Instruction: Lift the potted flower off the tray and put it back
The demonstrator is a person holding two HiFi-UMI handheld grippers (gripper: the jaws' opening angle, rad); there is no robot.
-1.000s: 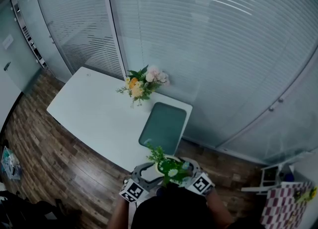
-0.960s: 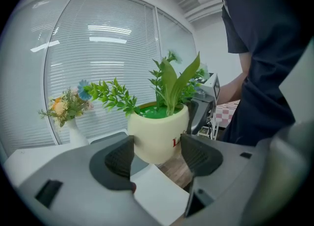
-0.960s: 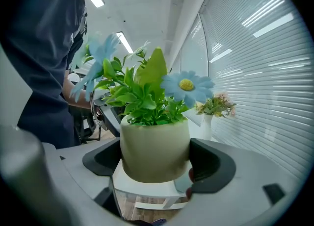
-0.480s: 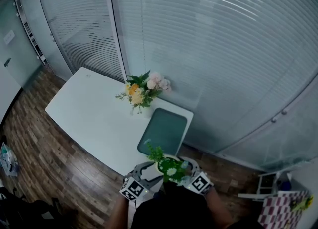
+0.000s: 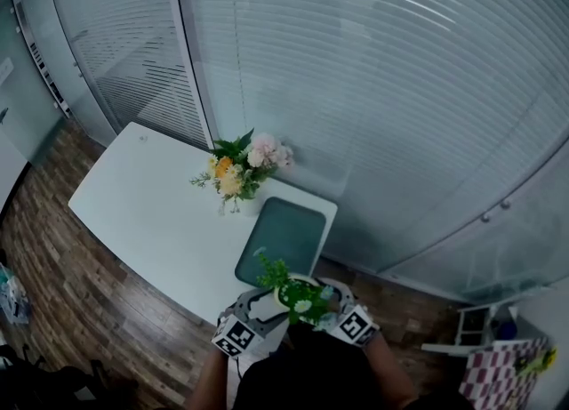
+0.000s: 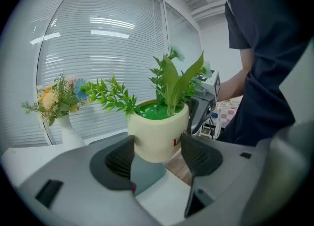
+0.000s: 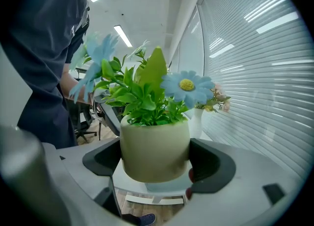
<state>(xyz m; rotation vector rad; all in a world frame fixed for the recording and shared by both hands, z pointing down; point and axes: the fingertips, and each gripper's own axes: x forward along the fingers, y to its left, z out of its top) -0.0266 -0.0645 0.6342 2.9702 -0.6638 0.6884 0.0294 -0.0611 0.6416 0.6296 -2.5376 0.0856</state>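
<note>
- Left gripper: my two fingers were clenched on the potted flower, one dark ribbed pad against each flank of the cream pot.
- Right gripper: also closed on the same pot from the opposite side. The pot filled the whole gap between its fingers, with both pads touching it.
- The pot sat upright between all four fingers, lifted clear of any surface. Green leaves and a pale blue daisy rose above my fingertips.
- Writing: red print showed on the pot wall just beside my left gripper's right-hand finger. The first letter looked like "L". The rest was hidden behind that finger, so I could not read it.
- The green tray lay beyond my fingertips on the white table, well apart from the pot. In the left gripper view part of it showed below the pot, between my fingers.
- Past the tray stood a white vase of pink, orange and yellow flowers, farther from my fingers than the tray.
- Wood-plank floor lay below my fingers on the near side of the table.
</note>
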